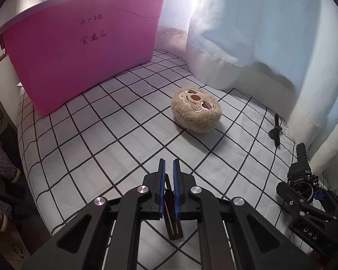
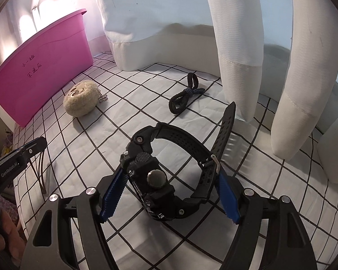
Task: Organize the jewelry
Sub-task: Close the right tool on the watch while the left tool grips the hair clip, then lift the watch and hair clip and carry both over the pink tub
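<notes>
My left gripper (image 1: 169,162) is shut on a thin dark brown hair clip (image 1: 174,220), which hangs down below the blue pads. The same clip (image 2: 41,171) dangles from that gripper at the left edge of the right wrist view. My right gripper (image 2: 170,171) is shut on a black sport watch (image 2: 151,175). One pad presses on the case and the other on the buckled strap, and the loose strap end points away. A black and blue hair tie (image 2: 184,96) lies on the checked cloth (image 2: 124,117) beyond the watch.
A tall pink bin (image 1: 78,51) with handwriting stands at the back left. A beige plush face pouch (image 1: 196,112) with a ball chain (image 2: 103,97) lies mid-cloth. White and blue curtains (image 1: 259,33) hang along the back and right. The cloth's edge drops off at the left.
</notes>
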`<state>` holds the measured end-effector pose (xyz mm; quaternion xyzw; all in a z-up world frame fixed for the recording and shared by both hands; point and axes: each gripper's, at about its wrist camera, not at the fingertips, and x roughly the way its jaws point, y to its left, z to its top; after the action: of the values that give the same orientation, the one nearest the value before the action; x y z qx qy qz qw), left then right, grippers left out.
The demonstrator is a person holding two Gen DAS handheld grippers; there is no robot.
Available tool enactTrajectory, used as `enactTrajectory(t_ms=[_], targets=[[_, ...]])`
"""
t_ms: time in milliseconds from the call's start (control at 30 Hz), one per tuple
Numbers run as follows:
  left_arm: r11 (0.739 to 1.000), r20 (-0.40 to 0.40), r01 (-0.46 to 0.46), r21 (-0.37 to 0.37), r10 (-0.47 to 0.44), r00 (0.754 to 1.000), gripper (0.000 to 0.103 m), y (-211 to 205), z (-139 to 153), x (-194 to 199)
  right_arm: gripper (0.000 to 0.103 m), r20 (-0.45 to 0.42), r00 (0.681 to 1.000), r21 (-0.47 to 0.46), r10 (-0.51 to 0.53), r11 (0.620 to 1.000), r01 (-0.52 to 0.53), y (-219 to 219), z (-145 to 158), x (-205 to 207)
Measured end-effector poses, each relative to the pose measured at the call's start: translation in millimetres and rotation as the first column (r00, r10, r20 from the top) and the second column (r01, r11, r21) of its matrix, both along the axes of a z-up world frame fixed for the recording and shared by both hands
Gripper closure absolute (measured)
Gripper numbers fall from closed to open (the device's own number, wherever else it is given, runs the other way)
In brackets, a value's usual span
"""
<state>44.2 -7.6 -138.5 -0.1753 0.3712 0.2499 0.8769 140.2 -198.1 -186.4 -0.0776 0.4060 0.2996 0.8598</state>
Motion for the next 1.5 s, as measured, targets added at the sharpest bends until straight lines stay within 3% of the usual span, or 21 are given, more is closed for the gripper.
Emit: enactTrajectory(t_ms=[367,633,833,1133,1300,1500], targets=[[0.999,0.076,-0.010,-0.045,0.014,0.997,0.096,15,26,-22,0.031,0.017,1.000,0.022,0.019,1.000,-0.019,0,5,-6],[1.000,0.080,-0.022,0.009,0.021,0.997,0.096,22,51,-31,0.031,0.025,0.999,0.043,0.038,0.998,-0.039,3,23,-15],[0.999,0.080,-0.013,0.045,0.009,0.997,0.096,17,79,-41,0.031,0.062,0.994,0.054,0.091,0.994,-0.094,5,60,-28],[0.997,0.144,-0.065,0.033,0.060,0.988,0.096,30,136,-68,0.031,0.118,0.980,0.098,0.162,0.980,-0.174,14,124,-41],[0.995,0.181,-0.083,0.047,0.073,0.981,0.096,46,165,-77,0.031,0.156,0.968,0.130,0.196,0.968,-0.216,39,160,-44],[0.996,0.204,-0.034,0.082,0.017,0.979,0.096,80,192,-74,0.031,0.190,0.959,0.164,0.209,0.956,-0.241,87,199,-48]])
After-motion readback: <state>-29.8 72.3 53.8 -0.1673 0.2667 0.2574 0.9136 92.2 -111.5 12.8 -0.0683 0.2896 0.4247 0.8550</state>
